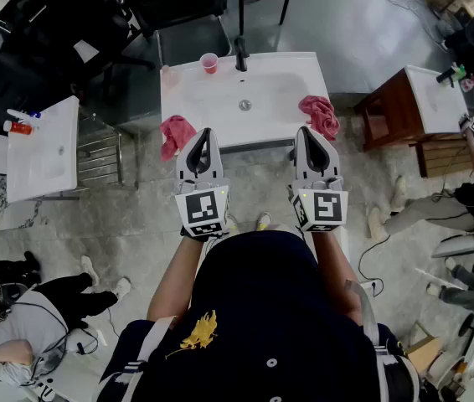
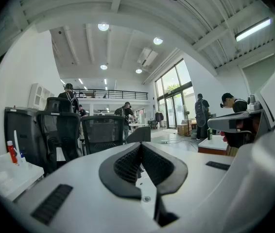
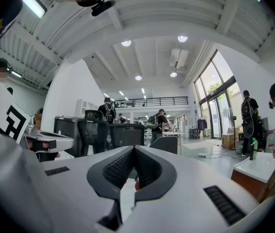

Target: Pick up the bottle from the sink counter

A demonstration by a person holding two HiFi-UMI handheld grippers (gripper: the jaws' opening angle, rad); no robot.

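Sink [image 1: 304, 67] dead ahead. Faucet [image 1: 240, 55] back centre, cup [image 1: 209, 62] just left of it, bottle [image 1: 169, 76] at back-left corner. One cloth [image 1: 176, 132] hangs off the front-left edge, another [image 1: 321, 114] lies on the front-right edge. Second sink [image 1: 44, 153] well left, cabinet [image 1: 396, 107] right. Left gripper [image 1: 203, 132] and right gripper [image 1: 306, 131] side by side before the front edge.

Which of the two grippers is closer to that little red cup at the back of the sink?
Left. The left gripper hangs at the sink's front edge, almost in line with the red cup; the right gripper is further off to the cup's right.
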